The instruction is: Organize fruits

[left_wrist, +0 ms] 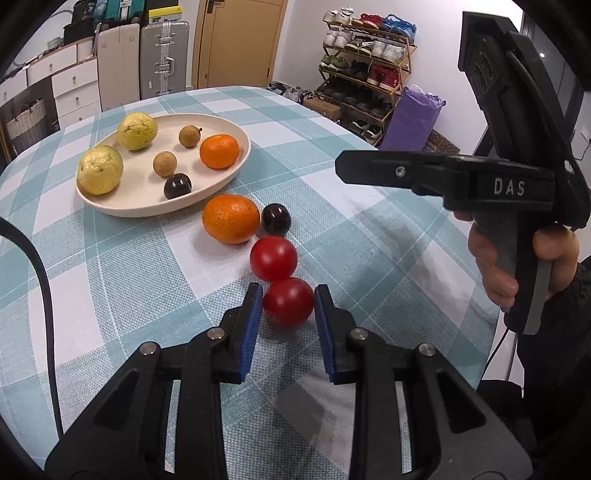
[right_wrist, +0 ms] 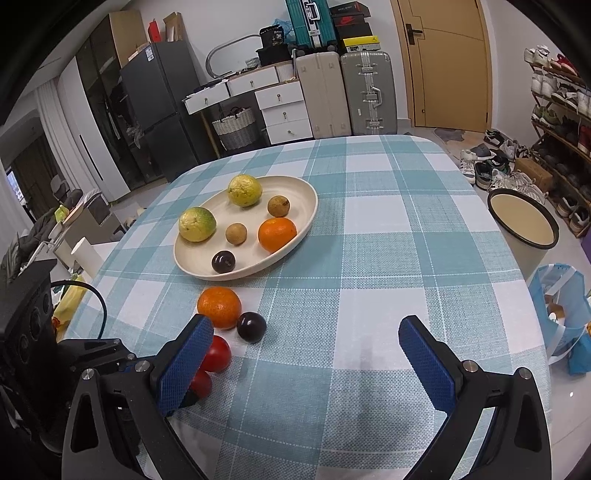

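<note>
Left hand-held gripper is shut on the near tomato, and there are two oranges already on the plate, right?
Not quite. The left hand-held gripper is shut on the near tomato, but the plate holds only one orange; the other orange sits on the tablecloth beside the plate. The left wrist view shows this.

The only words I can read are the pale letters "DAS" on the side of my right gripper (left_wrist: 509, 187) and the number "36" on a black bag (right_wrist: 274, 35) atop the drawers.

Suitcases (right_wrist: 367, 92); shoe rack (left_wrist: 364, 70); door (right_wrist: 443, 62)
</note>
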Action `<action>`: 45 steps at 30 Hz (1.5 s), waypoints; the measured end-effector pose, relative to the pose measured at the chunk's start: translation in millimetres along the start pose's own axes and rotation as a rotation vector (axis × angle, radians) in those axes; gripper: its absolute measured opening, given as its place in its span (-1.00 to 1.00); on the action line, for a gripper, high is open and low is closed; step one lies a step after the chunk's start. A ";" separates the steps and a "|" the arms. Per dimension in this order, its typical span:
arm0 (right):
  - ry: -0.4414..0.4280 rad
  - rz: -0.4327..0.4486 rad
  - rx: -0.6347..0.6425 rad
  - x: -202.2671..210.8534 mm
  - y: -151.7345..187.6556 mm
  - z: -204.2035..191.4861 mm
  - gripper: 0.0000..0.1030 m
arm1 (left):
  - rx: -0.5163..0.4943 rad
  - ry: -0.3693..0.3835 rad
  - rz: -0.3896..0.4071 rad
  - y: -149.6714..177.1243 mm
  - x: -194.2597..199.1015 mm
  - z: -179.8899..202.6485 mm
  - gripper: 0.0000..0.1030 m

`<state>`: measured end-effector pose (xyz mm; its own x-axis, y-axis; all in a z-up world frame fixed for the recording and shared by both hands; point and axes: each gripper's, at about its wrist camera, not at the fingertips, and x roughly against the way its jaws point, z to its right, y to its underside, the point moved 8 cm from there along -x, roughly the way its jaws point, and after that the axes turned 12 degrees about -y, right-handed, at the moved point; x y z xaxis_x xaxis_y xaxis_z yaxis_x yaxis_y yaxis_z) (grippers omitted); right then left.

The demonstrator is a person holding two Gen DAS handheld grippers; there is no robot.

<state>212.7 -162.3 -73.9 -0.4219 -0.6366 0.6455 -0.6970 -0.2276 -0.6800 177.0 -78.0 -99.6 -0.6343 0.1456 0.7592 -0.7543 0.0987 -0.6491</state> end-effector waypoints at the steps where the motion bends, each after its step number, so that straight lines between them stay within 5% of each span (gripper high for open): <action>1: 0.003 0.001 0.001 0.1 -0.1 0.2 0.99 | 0.000 0.005 -0.010 1.0 -1.9 1.0 -0.51; 16: 0.001 -0.001 -0.002 -1.1 1.2 0.4 0.99 | -0.019 0.009 0.005 0.9 -0.6 5.9 -0.51; 31: -0.054 -0.034 -0.001 -14.2 10.6 -7.1 0.99 | 0.050 -0.069 0.164 -22.9 38.1 -27.9 -0.51; 45: -0.175 -0.162 0.129 -53.5 41.8 -69.5 0.52 | 0.127 -0.139 0.186 -26.1 47.3 -67.2 -0.51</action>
<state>165.8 -86.6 -112.7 -0.1963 -0.6993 0.6874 -0.6632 -0.4216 -0.6184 178.1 -7.5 -50.0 -0.7743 0.0117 0.6327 -0.6325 -0.0428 -0.7733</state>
